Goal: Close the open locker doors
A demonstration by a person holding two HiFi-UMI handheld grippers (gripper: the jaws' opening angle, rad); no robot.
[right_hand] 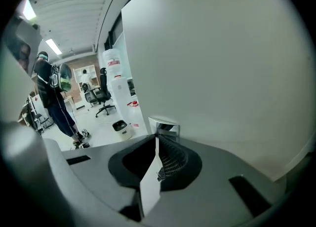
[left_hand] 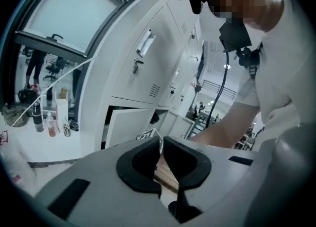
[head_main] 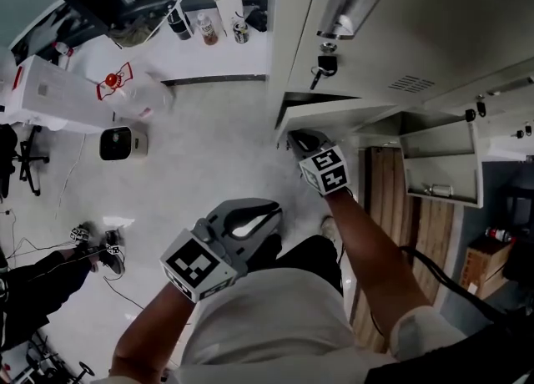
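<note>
A plain pale grey locker door [right_hand: 222, 53] with a small chrome handle [right_hand: 165, 124] stands ajar low at the lockers' [head_main: 434, 32] left edge. The right gripper [head_main: 302, 142], jaws pressed together, points at the handle. The left gripper [head_main: 269, 212] hangs apart, its jaws together and empty.

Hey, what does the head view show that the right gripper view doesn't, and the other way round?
Only the head view: the left hand-held gripper, a key hanging in a closed locker door, an open locker door, and bottles on a white surface. Only the right gripper view: a person with a backpack, an office chair, and a shiny metal fitting just past the shut jaws. Both: the right hand-held gripper close against the pale lockers, and what looks like the same small white bin on the floor.
</note>
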